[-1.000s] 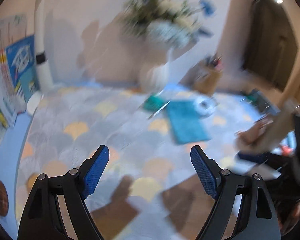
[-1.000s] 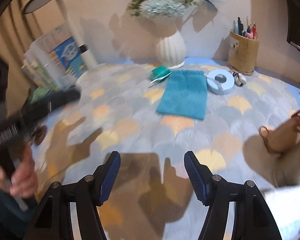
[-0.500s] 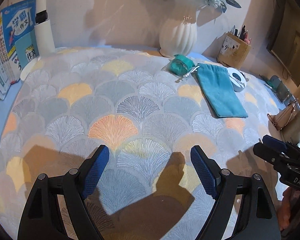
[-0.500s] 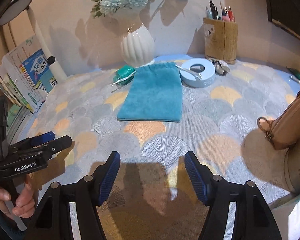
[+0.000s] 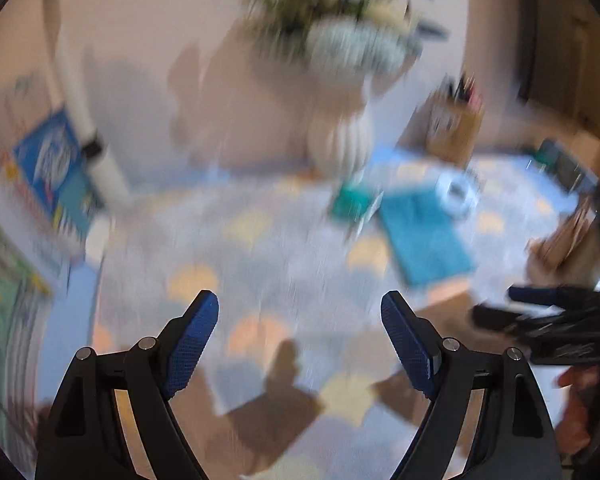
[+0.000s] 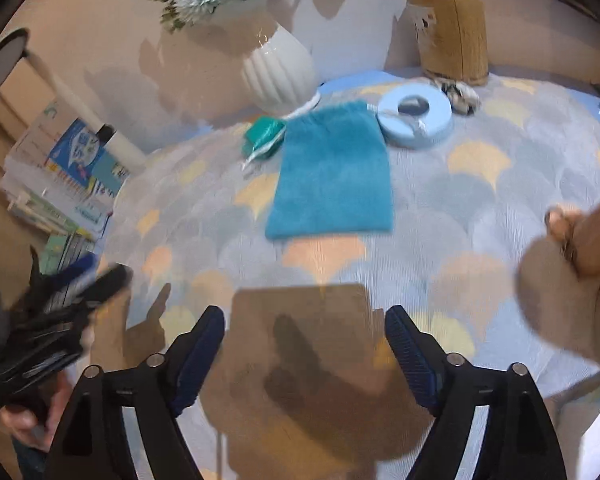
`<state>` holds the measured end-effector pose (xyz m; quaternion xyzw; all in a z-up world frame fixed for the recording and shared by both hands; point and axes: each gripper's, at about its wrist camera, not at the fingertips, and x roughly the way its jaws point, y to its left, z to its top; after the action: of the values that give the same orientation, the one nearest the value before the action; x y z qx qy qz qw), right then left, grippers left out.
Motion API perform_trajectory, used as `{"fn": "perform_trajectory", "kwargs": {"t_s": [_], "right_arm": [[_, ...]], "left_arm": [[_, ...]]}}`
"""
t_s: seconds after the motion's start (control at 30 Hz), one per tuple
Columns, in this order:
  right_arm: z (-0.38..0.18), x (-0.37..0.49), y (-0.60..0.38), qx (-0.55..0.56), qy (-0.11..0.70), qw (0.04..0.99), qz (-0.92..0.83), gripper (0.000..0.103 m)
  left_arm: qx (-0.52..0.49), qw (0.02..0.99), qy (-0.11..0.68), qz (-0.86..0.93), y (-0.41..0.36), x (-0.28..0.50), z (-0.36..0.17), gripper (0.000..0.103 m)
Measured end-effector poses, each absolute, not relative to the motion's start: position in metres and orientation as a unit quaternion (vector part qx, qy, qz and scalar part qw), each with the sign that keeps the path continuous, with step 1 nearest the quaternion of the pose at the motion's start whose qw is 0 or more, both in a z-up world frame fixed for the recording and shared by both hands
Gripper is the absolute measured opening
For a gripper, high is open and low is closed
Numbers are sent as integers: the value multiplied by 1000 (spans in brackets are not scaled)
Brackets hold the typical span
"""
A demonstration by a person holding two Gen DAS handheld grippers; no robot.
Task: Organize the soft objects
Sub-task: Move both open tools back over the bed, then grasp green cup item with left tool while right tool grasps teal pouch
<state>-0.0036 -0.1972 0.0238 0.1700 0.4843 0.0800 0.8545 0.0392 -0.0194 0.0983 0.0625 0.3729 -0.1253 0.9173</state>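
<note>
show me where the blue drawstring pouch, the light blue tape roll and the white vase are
blue drawstring pouch [image 6: 334, 178]: right wrist view, middle of its fuzzy face.
light blue tape roll [image 6: 432, 122]: right wrist view, its flat ring, right of the hole.
white vase [image 6: 278, 72]: right wrist view, its ribbed belly.

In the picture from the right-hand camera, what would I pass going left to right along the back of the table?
Stack of books → small green bundle → teal pouch → pale blue ring → pen holder. The white vase overlaps several of these, so it is left out.
</note>
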Motion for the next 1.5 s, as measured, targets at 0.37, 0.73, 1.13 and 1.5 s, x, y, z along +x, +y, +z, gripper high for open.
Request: {"fn": "perform_trajectory", "kwargs": {"t_s": [0.37, 0.73, 1.13, 1.5], "right_arm": [[-1, 71, -215, 150, 474, 868, -13, 98], [-5, 95, -157, 36, 470, 881, -48, 90], [14, 34, -181, 93, 472, 876, 15, 24], [41, -24, -188, 122, 465, 876, 35, 24]], "left_arm": [[-9, 882, 434, -184, -40, 181, 41, 80], [6, 870, 438, -228, -64, 190, 16, 80], [38, 869, 435, -232, -82, 190, 11, 42], [27, 881, 416, -225, -51, 124, 42, 35]]}}
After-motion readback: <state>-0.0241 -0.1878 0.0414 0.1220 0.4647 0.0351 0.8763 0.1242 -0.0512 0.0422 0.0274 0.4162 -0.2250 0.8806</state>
